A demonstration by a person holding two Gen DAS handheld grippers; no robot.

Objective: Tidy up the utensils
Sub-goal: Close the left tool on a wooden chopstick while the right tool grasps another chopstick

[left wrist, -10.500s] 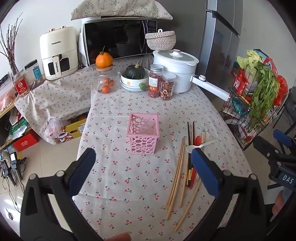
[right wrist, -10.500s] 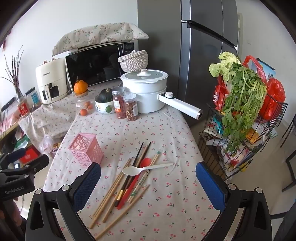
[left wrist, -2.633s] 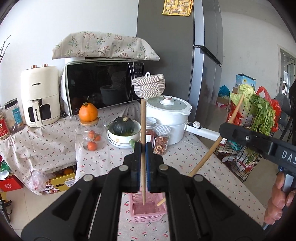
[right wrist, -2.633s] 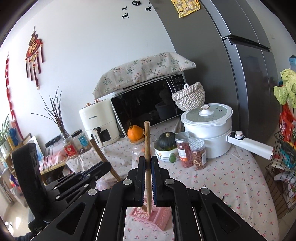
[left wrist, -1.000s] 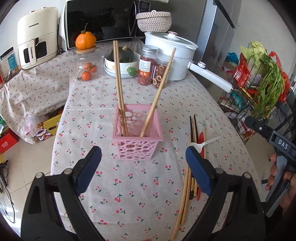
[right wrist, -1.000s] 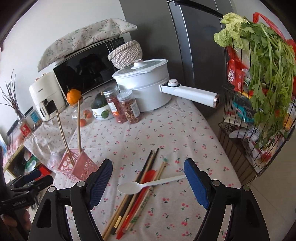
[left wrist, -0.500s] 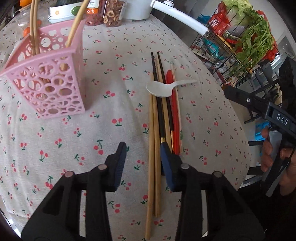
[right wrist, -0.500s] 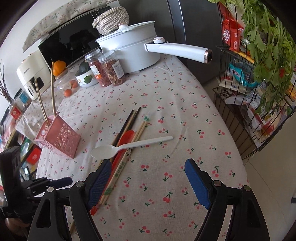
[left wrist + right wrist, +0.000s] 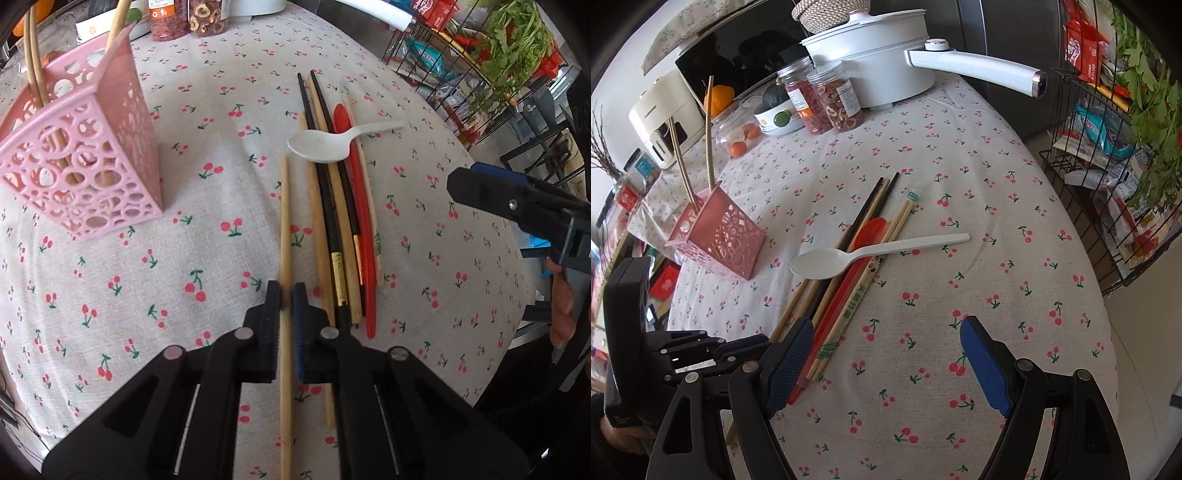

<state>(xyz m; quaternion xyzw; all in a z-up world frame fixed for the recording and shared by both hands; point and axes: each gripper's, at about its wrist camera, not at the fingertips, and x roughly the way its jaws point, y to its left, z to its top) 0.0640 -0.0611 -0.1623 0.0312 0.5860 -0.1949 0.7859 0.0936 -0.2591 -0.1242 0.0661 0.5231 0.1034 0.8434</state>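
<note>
The left gripper had just been closing and was clamped on a pale wooden chopstick that lay flat on the tabletop, at the near end of the utensil pile, toward the near edge. The right gripper hung wide open w/ nothing between its pads, just above the near ends of the remaining chopsticks. The pink basket, w/ two chopsticks already standing in it, sat toward the left side of the tabletop; the white spoon lay across the pile.

Risks, prob.: the grip sat near one end, so the stick could pivot or droop on lifting & slip out. The neighbouring stick lay just beside the left gripper and might get dragged or nudged, scattering the pile. The tablecloth could also snag under the fingertips.
</note>
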